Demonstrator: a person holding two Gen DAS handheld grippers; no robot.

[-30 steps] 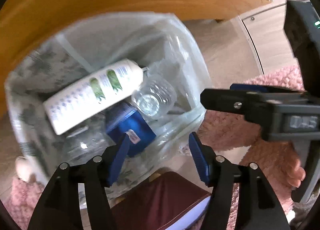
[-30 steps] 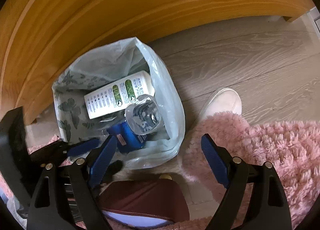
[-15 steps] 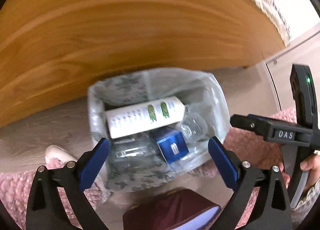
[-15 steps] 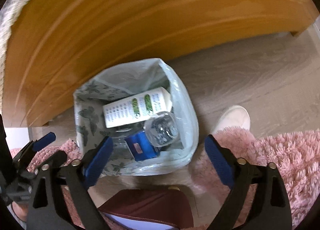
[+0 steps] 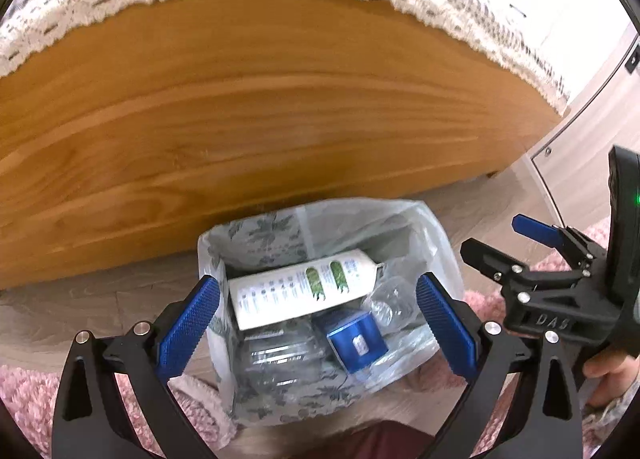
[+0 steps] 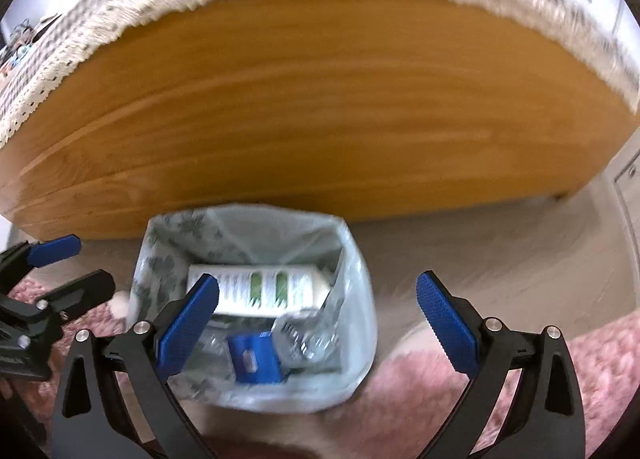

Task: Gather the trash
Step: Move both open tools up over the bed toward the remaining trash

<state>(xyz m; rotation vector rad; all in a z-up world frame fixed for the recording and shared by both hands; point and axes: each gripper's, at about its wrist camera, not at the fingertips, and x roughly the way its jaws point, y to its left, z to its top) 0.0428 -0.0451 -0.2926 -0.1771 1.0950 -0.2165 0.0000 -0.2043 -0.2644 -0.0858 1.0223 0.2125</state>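
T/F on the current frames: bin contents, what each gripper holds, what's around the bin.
1. A white bottle lies in the lined trash bin. True.
2. The left gripper holds the bottle. False: nothing sits between its fingers.
3. A blue box lies in the bin. True.
4. The bin stands on the pink rug. False: it stands on wood floor beside it.
5. The right gripper grips the bag. False: its fingers are opening, empty.

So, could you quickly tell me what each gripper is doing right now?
Left gripper: open, holding nothing, above the trash bag.
Right gripper: jaws opening, nothing between them.
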